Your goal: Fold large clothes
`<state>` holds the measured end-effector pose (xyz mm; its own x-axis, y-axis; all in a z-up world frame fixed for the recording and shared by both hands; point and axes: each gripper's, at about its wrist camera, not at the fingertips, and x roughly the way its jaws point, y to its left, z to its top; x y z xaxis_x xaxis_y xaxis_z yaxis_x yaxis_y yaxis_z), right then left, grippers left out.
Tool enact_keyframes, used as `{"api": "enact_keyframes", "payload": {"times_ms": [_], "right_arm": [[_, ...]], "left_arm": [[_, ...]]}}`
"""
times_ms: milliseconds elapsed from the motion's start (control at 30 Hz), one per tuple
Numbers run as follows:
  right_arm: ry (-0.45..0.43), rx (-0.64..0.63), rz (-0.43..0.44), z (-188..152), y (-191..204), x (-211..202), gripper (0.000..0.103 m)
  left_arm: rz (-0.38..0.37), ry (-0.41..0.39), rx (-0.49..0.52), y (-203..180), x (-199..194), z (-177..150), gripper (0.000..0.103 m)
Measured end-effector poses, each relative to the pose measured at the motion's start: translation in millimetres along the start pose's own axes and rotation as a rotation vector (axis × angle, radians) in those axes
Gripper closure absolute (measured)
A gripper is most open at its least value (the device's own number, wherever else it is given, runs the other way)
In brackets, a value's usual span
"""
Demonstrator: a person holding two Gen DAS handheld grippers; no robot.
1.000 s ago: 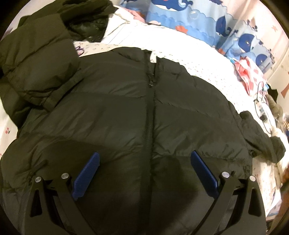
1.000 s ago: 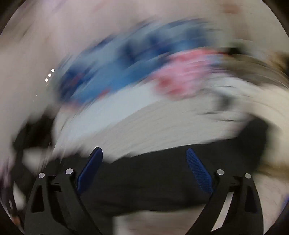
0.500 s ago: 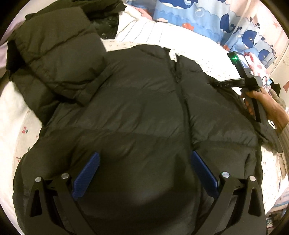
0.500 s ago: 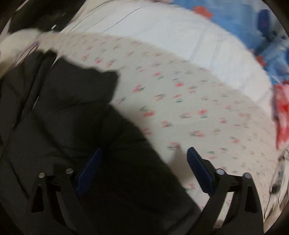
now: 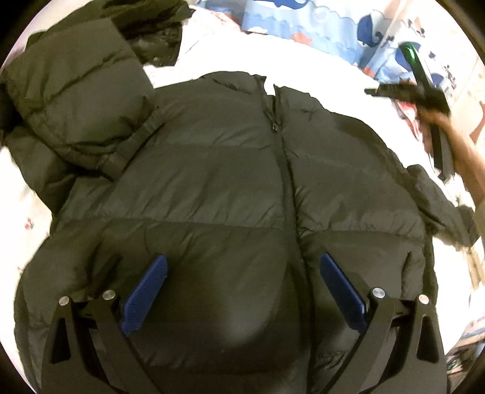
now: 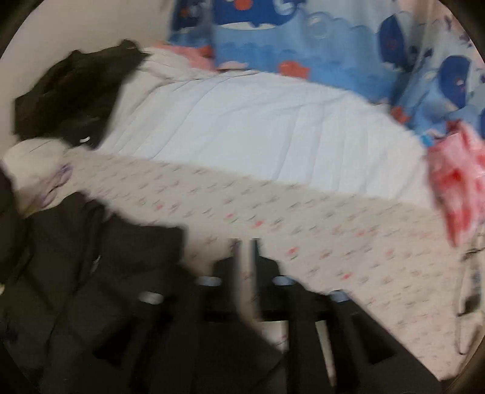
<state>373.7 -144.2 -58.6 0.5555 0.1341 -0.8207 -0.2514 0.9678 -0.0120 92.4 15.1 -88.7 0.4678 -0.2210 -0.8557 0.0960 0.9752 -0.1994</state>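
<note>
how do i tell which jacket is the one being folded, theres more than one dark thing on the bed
On the bed with the whale-print cushions, it is the big dark puffer jacket spread flat in the middle. Unlike the crumpled dark pile behind, its zipper faces up, nearly closed.

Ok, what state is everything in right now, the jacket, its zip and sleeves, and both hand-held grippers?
Black jacket: spread front up on the bed, unfolded.
Zip: closed almost to the collar.
Picture-right sleeve: lying out sideways.
Picture-left sleeve: bunched up beside the shoulder.
Left hand-held gripper: open over the hem, gripping nothing.
Right hand-held gripper: blurred; jaws have just been closing and opening, narrow gap, nothing between.
</note>
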Motion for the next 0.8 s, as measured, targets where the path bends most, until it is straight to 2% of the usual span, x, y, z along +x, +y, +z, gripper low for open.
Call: {"api": "enact_keyframes", "payload": {"times_ms": [33,100,200,267,333,367,400,433,533,600,667,733,800], "right_arm": [[-0.006,-0.025,-0.014,-7,-1,3,0.015],[0.010,-0.049,-0.002,-14,0,12,0.014],[0.094,-0.034,0.051,-17,5,45,0.012],[0.181,-0.100,0.086,-19,21,65,0.013],[0.239,-0.170,0.130,-25,39,79,0.043],[0.247,-0.207,0.117,-27,49,79,0.069],[0.222,-0.257,0.066,-28,57,74,0.090],[0.197,-0.326,-0.004,-29,70,68,0.093],[0.128,-0.434,-0.138,-29,94,53,0.096],[0.047,-0.395,-0.190,-13,90,39,0.097],[-0.030,-0.341,-0.303,11,76,27,0.102],[-0.039,-0.287,-0.350,26,65,27,0.102],[0.012,-0.230,-0.382,32,53,40,0.102]], "left_arm": [[-0.010,0.000,-0.013,1,0,-1,0.007],[-0.009,-0.004,-0.006,1,-2,-3,0.007],[0.003,-0.003,0.011,-1,-2,-4,0.007],[0.009,0.002,0.017,-1,2,-3,0.007],[0.009,0.006,0.016,-1,4,-2,0.007],[0.007,0.007,0.014,0,4,-1,0.007],[0.004,0.009,0.013,0,4,-1,0.007],[0.002,0.009,0.013,0,3,-2,0.007],[-0.007,0.009,0.001,0,1,-2,0.007],[-0.032,0.001,-0.015,0,-2,-2,0.007],[-0.052,-0.014,-0.028,-2,-4,-1,0.007],[-0.059,-0.020,-0.027,-5,-4,-1,0.007],[-0.038,-0.008,-0.003,-11,4,-2,0.007]]}}
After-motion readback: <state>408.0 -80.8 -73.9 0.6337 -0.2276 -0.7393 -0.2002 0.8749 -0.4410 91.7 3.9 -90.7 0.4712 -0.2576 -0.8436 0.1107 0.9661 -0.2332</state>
